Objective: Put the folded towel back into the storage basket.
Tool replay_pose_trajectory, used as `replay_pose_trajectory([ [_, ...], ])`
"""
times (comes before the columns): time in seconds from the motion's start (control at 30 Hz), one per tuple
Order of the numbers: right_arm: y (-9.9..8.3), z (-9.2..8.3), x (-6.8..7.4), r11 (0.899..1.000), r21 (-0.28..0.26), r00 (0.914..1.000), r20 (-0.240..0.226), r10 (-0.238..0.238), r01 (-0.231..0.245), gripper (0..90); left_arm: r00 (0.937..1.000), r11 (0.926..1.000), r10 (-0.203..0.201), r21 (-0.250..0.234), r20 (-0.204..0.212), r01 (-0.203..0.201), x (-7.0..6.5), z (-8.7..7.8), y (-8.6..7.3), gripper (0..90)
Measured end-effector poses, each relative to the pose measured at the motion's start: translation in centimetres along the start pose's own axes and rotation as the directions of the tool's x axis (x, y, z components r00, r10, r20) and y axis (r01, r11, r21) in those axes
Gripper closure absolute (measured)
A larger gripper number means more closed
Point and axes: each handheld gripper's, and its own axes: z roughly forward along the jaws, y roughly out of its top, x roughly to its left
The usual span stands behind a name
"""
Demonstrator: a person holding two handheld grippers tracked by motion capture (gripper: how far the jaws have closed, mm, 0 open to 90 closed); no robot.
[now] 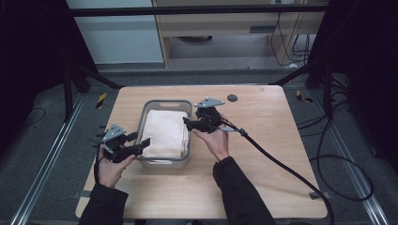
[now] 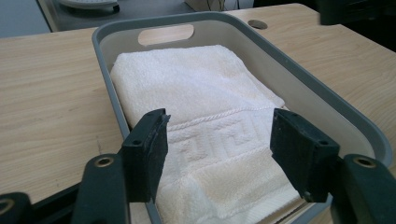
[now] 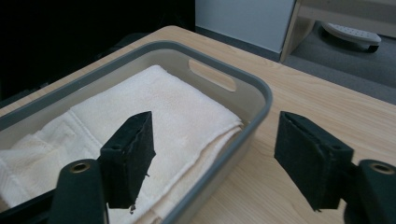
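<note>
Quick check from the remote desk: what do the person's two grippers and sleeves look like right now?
Both are black: the left gripper and right gripper each have two blocky black jaws and a grey three-cornered plate on top. A thick black cable trails from the right one. The sleeves are dark.

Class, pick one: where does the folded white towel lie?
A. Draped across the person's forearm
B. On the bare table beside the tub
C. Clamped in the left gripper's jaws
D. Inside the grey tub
D: the towel lies flat within the walls of the grey tub.

Lab recording rig: pale wooden table (image 1: 263, 140) under grippers, black metal frame (image 1: 197, 10) beyond them, black cables (image 1: 347, 164) on grey carpet right.
</note>
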Motion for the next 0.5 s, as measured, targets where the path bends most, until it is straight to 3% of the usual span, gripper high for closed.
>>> replay_pose_trajectory([
  [0.03,0.0,0.0,0.0,1.0,0.0,1.0,0.0,0.0,0.0,25.9,1.0,1.0,0.0,0.0,0.0,0.0,0.0,0.0,0.0,34.6],
  [0.1,-0.8,-2.0,-0.7,1.0,-0.009,1.0,-0.001,0.0,0.0,21.9,0.9999,1.0,-0.004,-0.001,-0.012,0.004,0.0,-0.3,-0.2,33.0],
  [0.2,-1.5,-3.3,-1.1,1.0,-0.015,1.0,0.004,0.001,-0.001,19.8,0.9999,1.0,-0.008,0.001,-0.012,0.008,0.1,-0.4,-0.4,31.1],
  [0.3,-3.2,-5.8,-2.3,0.998,-0.037,0.9988,-0.007,0.048,-0.048,16.5,0.9997,0.9997,-0.02,0.01,-0.01,0.02,0.1,-0.6,-1.0,29.4],
  [0.5,-6.1,-8.5,-4.0,0.996,-0.043,0.9965,0.022,0.081,-0.08,14.6,0.9997,0.9998,-0.019,0.0,-0.014,0.019,0.6,-1.6,-1.5,28.6],
])
